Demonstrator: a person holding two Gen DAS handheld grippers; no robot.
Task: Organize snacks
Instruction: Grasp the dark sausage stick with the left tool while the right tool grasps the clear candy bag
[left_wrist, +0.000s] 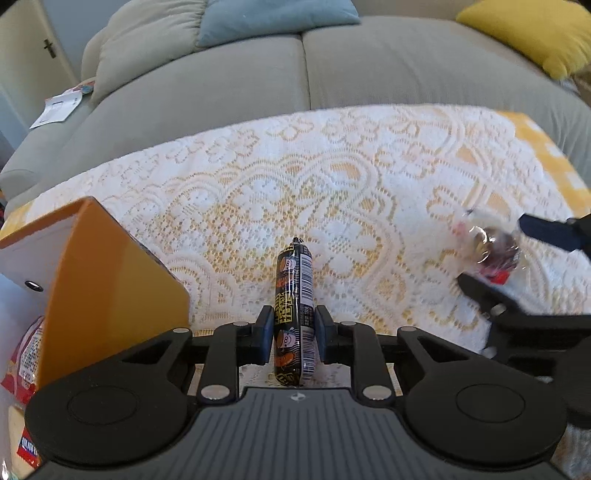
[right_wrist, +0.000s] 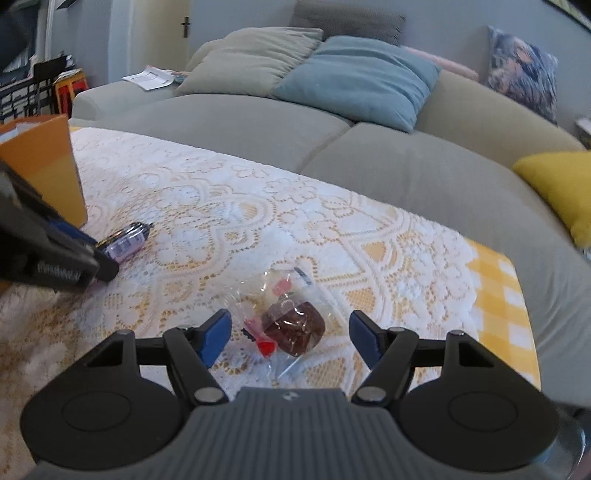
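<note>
My left gripper (left_wrist: 293, 332) is shut on a black and orange sausage stick (left_wrist: 293, 295) that points forward over the lace tablecloth (left_wrist: 258, 192). The stick (right_wrist: 127, 242) and the left gripper (right_wrist: 99, 264) also show at the left of the right wrist view. My right gripper (right_wrist: 290, 334) is open, its blue pads either side of a clear-wrapped brown cake (right_wrist: 295, 326) that lies on the cloth. In the left wrist view that cake (left_wrist: 493, 247) sits between the right gripper's fingers (left_wrist: 491, 254) at the right.
An orange box (left_wrist: 110, 273) stands open at the left, with red snack packets (left_wrist: 22, 365) beside it; it also shows in the right wrist view (right_wrist: 44, 158). A grey sofa (right_wrist: 240, 122) with cushions runs behind the table. A yellow cushion (right_wrist: 557, 181) lies at the right.
</note>
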